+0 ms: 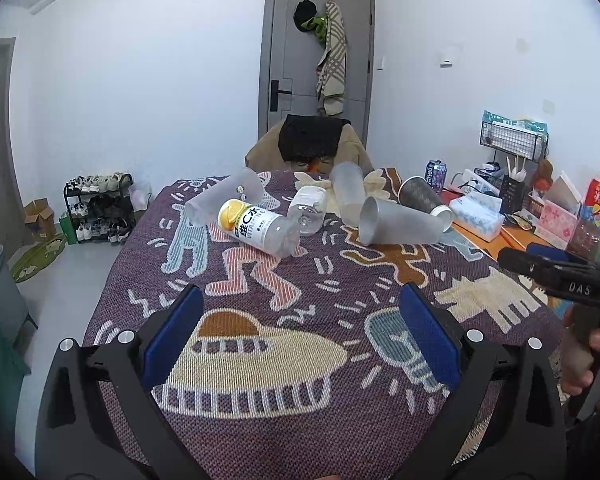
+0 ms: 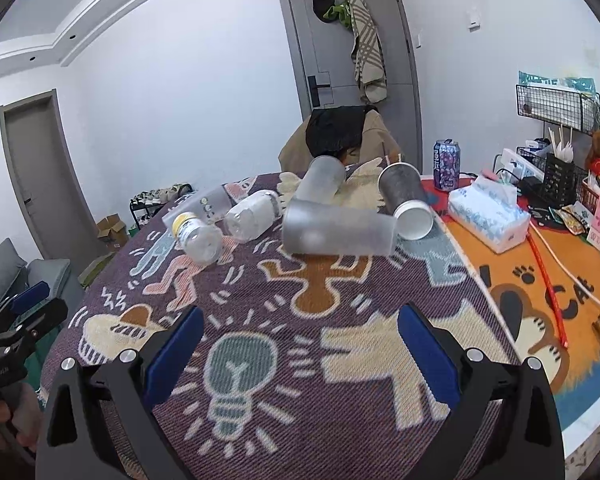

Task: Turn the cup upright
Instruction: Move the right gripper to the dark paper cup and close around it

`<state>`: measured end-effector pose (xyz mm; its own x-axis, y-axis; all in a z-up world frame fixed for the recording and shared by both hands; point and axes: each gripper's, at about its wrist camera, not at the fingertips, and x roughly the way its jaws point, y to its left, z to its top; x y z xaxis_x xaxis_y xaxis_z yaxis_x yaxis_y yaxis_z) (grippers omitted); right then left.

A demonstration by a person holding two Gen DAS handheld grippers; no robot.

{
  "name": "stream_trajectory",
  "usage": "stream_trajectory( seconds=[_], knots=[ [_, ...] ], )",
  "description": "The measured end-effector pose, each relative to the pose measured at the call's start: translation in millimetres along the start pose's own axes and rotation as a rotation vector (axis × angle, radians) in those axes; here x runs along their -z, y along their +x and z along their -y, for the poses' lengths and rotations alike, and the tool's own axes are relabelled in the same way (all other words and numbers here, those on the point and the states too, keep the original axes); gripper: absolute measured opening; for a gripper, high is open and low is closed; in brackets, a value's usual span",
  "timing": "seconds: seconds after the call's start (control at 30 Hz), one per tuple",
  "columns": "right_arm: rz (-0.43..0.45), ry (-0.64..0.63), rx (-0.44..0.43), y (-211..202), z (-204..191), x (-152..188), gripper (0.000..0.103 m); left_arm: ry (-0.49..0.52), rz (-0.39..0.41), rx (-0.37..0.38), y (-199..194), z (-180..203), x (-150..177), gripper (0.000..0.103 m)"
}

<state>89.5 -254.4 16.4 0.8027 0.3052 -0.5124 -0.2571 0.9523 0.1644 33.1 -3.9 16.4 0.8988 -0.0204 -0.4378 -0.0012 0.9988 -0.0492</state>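
Several cups lie on their sides at the far end of the patterned cloth. A frosted cup point(image 1: 398, 222) point(image 2: 336, 232) lies nearest, beside a dark grey paper cup point(image 1: 424, 200) point(image 2: 404, 196). Two more frosted cups lie behind point(image 1: 346, 192) point(image 2: 322, 180) and at the left point(image 1: 224, 200) point(image 2: 198, 206). My left gripper point(image 1: 300, 332) is open and empty, low over the near cloth. My right gripper point(image 2: 300, 340) is open and empty, also short of the cups. Each gripper shows at the edge of the other's view.
Two clear plastic bottles point(image 1: 260, 226) point(image 1: 308, 208) lie on their sides among the cups. A tissue pack point(image 2: 488, 216), a drink can point(image 2: 446, 164), baskets and boxes crowd the right side. A chair point(image 1: 312, 140) stands behind the table. The table's left edge drops to the floor.
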Motion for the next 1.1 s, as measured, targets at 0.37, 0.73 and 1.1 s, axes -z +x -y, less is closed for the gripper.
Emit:
stream_trajectory(
  seconds=[0.37, 0.73, 1.1],
  knots=[
    [-0.049, 0.042, 0.050, 45, 51, -46, 0.085, -0.023, 0.005, 0.010, 28, -7, -21, 0.097],
    [-0.133, 0.128, 0.091, 106, 114, -82, 0.078, -0.091, 0.010, -0.011, 51, -15, -35, 0.097],
    [-0.235, 0.174, 0.089, 182, 155, -113, 0.076, -0.169, -0.040, -0.054, 87, -25, -34, 0.097]
  ],
)
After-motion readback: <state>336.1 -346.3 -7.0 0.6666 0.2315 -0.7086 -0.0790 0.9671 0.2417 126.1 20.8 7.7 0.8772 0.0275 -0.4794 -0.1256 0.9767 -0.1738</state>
